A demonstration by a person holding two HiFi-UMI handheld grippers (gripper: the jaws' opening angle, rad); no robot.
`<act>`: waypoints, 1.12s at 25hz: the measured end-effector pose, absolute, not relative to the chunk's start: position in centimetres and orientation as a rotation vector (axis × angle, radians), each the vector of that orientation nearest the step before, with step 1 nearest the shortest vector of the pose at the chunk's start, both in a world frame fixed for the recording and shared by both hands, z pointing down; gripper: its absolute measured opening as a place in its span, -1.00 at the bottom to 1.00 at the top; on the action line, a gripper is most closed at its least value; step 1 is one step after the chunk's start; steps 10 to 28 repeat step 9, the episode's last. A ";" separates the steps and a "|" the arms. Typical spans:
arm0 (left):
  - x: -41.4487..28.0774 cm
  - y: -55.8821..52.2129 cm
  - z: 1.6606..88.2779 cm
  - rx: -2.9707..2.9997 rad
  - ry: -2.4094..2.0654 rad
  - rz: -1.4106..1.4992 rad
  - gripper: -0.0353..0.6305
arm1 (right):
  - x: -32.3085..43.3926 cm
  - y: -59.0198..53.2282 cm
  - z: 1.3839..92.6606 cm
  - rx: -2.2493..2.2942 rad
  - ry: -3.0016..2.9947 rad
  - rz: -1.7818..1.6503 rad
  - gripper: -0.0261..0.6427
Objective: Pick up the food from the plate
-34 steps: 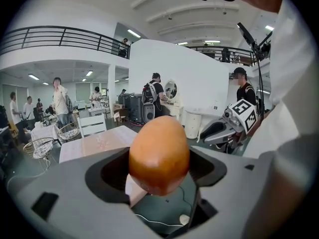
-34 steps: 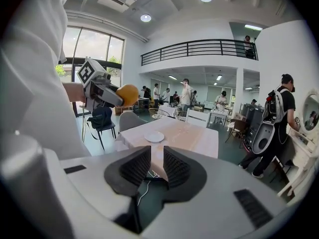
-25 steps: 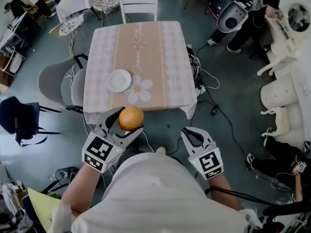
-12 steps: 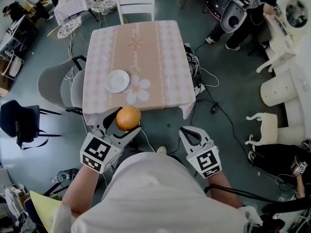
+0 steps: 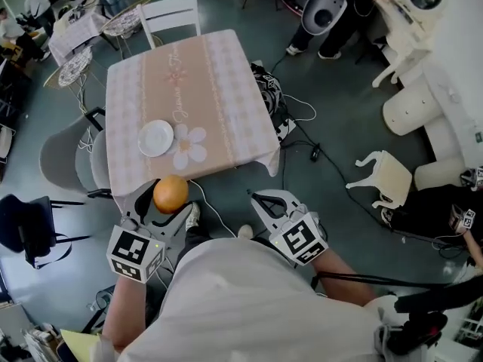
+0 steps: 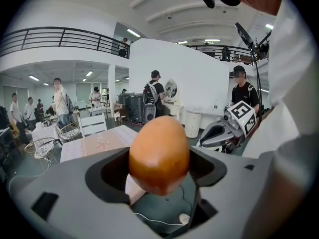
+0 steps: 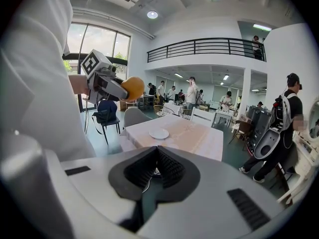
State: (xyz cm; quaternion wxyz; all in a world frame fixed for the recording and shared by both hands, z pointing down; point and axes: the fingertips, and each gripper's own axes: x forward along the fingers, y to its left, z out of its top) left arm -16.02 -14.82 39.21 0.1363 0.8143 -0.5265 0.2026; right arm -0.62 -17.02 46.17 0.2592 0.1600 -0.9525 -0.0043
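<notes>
An orange, egg-shaped piece of food sits clamped between the jaws of my left gripper, held in the air in front of the table's near edge. In the left gripper view the food fills the middle between the two grey jaws. The white plate lies bare on the table's near left part, and shows small in the right gripper view. My right gripper hangs to the right of the left one, shut with nothing between its jaws.
The table with its checked cloth stands ahead, a white chair at its far side and grey chairs at its left. Cables trail on the floor to the right. People stand beyond the table.
The view has swung, so the table and plate sit further left and away. The left gripper still grips the food. The right gripper's jaws have closed together.
</notes>
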 end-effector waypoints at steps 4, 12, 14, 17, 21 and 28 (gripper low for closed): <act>-16.4 -14.7 39.4 2.342 -1.534 0.590 0.19 | -1.1 -17.0 46.2 0.414 -2.573 -0.013 -0.89; -17.1 -15.2 39.3 2.332 -1.542 0.586 0.19 | -1.9 -17.4 46.0 0.396 -2.564 -0.023 -0.89; -17.1 -15.2 39.3 2.332 -1.542 0.586 0.19 | -1.9 -17.4 46.0 0.396 -2.564 -0.023 -0.89; -17.1 -15.2 39.3 2.332 -1.542 0.586 0.19 | -1.9 -17.4 46.0 0.396 -2.564 -0.023 -0.89; -17.1 -15.2 39.3 2.332 -1.542 0.586 0.19 | -1.9 -17.4 46.0 0.396 -2.564 -0.023 -0.89; -17.1 -15.2 39.3 2.332 -1.542 0.586 0.19 | -1.9 -17.4 46.0 0.396 -2.564 -0.023 -0.89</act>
